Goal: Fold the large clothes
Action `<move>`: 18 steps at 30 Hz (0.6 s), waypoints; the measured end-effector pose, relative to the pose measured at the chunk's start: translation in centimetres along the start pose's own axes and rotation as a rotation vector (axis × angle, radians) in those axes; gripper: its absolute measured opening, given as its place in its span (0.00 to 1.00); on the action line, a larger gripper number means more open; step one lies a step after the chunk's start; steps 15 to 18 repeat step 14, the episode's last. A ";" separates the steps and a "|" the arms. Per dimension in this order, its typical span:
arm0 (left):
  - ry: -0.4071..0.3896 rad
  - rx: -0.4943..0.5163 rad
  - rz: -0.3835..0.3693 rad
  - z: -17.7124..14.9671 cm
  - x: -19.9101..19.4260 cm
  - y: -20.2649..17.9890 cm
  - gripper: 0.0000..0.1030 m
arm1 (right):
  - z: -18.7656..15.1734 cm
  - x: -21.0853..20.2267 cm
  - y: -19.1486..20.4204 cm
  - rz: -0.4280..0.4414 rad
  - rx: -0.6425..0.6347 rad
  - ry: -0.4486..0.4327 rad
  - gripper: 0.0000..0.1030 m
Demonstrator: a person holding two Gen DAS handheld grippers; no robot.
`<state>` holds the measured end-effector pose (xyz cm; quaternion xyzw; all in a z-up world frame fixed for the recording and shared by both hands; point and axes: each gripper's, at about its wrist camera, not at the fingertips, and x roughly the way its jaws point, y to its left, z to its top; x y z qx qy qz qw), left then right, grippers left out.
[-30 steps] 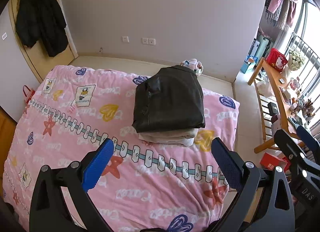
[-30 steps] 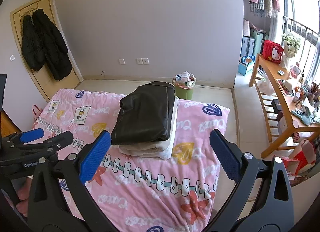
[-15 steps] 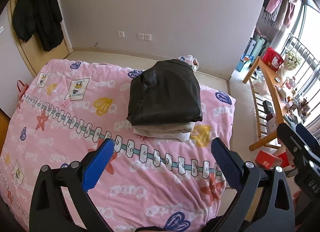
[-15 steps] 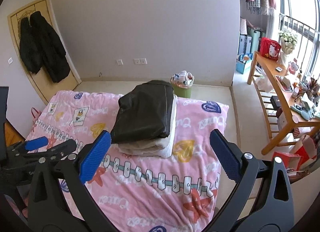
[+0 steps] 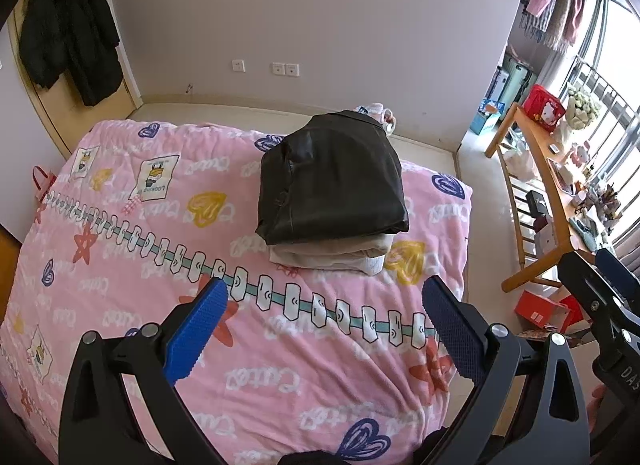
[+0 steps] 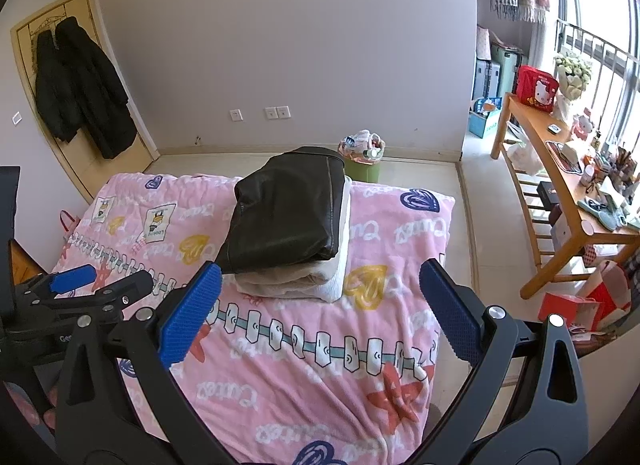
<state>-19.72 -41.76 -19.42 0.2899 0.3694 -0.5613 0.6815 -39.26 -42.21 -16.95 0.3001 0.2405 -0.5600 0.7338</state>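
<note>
Pink blanket (image 5: 120,265) covers bed; wooden desk (image 6: 560,169) by window.

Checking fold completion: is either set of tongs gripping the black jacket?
No: the black jacket lies folded on the bed, both tongs open and clear of it.

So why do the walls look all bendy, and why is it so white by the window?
Both wrist views use a fisheye lens, so the straight wall bows toward the edges and the corners go black. In the right wrist view, daylight washes out the window to plain white. In the left wrist view, the folded black jacket stays sharp, with a soft sheen.
</note>
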 end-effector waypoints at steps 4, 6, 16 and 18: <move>0.002 0.002 -0.006 -0.1 0.0 -0.1 0.92 | 0.0 0.0 0.1 -0.003 -0.001 0.002 0.94; 0.001 0.004 -0.008 -0.1 0.1 -0.1 0.92 | -0.1 -0.1 0.1 -0.002 -0.001 0.000 0.94; 0.008 -0.017 -0.037 -0.4 0.4 0.3 0.86 | 0.1 0.0 0.2 0.000 -0.003 0.004 0.94; 0.008 -0.017 -0.037 -0.4 0.4 0.3 0.86 | 0.1 0.0 0.2 0.000 -0.003 0.004 0.94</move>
